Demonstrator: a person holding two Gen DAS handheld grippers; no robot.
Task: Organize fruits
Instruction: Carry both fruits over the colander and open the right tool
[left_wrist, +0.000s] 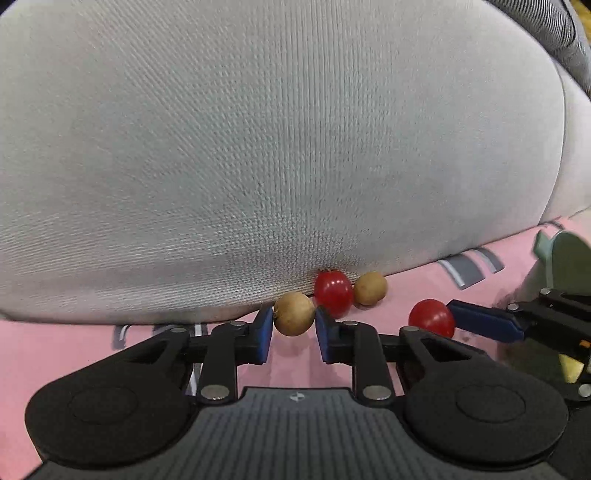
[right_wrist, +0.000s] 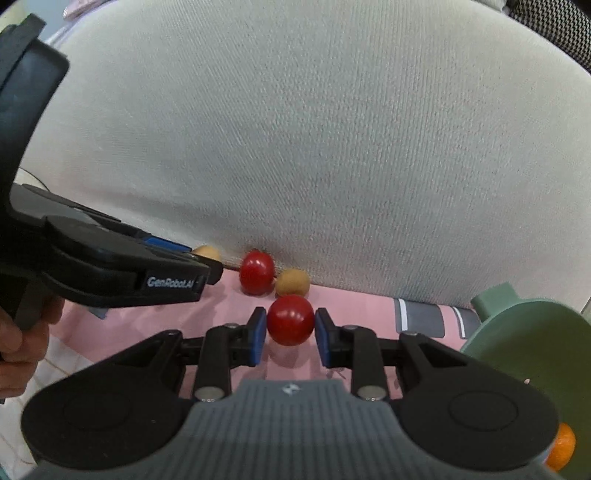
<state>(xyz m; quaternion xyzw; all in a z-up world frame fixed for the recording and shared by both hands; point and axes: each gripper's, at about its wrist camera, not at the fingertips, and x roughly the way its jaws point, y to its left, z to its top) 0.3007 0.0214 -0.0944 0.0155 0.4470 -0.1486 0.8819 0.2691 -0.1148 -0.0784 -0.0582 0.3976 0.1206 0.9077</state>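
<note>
My left gripper (left_wrist: 293, 318) is shut on a tan round fruit (left_wrist: 293, 313), its blue pads touching both sides, low over the pink mat (left_wrist: 74, 343). My right gripper (right_wrist: 290, 325) is shut on a red cherry tomato (right_wrist: 290, 319). That tomato (left_wrist: 431, 319) shows in the left wrist view too, with a blue finger (left_wrist: 484, 319) of the right gripper beside it. A second red tomato (left_wrist: 332, 295) and a second tan fruit (left_wrist: 370, 288) lie touching, against the foot of the grey cushion (left_wrist: 277, 129). From the right wrist view, the left gripper's fingers (right_wrist: 166, 245) come in from the left, the tan fruit (right_wrist: 205, 253) at their tips.
A green bowl (right_wrist: 535, 339) stands at the right on the mat, with an orange (right_wrist: 561, 446) low at the right edge. The big grey cushion (right_wrist: 295, 129) walls off the whole back. A hand (right_wrist: 22, 343) holds the left gripper's grip.
</note>
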